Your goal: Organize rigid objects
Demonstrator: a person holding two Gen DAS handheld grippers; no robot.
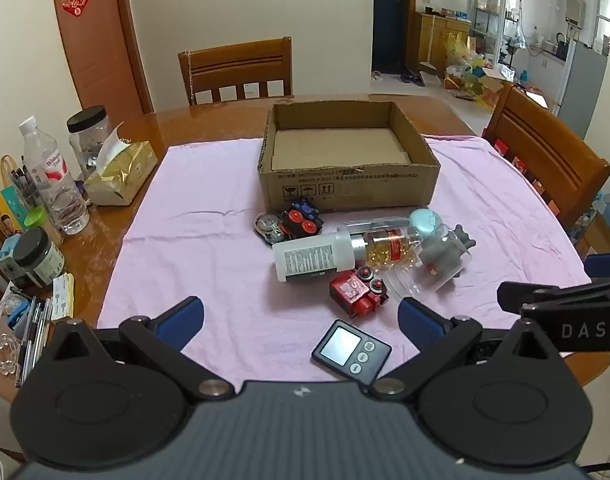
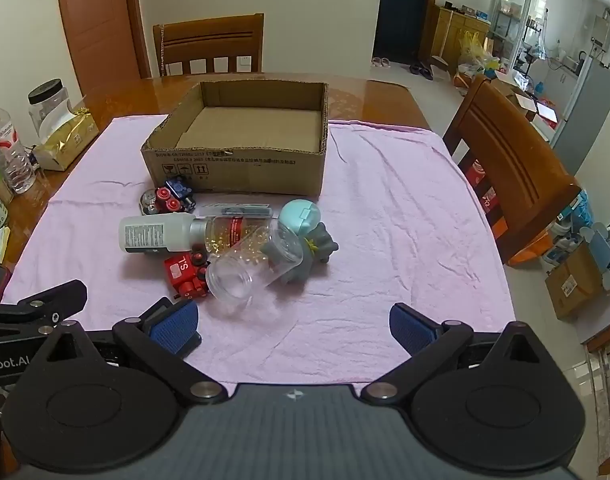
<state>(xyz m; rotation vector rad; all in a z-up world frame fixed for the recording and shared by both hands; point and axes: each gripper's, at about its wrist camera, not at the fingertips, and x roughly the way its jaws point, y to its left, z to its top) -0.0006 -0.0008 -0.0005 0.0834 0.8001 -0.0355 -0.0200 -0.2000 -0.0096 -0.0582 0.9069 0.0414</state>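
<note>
- Left tool (image 1: 301, 320) spread wide over the pink towel (image 1: 209, 208), nothing between the blue pads, small digital timer (image 1: 351, 351) lying just ahead of the gap.
- Right tool (image 2: 295, 326) equally wide, nothing gripped, only bare towel between the pads; open mouth of the clear jar (image 2: 241, 276) just beyond its left pad.
- Heap of things mid-towel, ahead of both tools: white bottle (image 1: 315, 258) on its side, bottle of golden capsules (image 1: 389, 248), grey figurine (image 1: 445, 254), teal-capped item (image 1: 425, 220), red toy block (image 1: 355, 292) marked "S", red-and-blue toy (image 1: 301, 218).
- Cardboard box (image 1: 347, 192) behind the heap, nothing inside, shipping symbols printed on the front wall, small print too fine to read.
- "DAS" readable on the right tool's body in the left view; "Robot.AI" on the left tool's in the right view.
- Tabletop's left edge: water bottle (image 1: 55, 184), tissue box (image 1: 119, 178).
</note>
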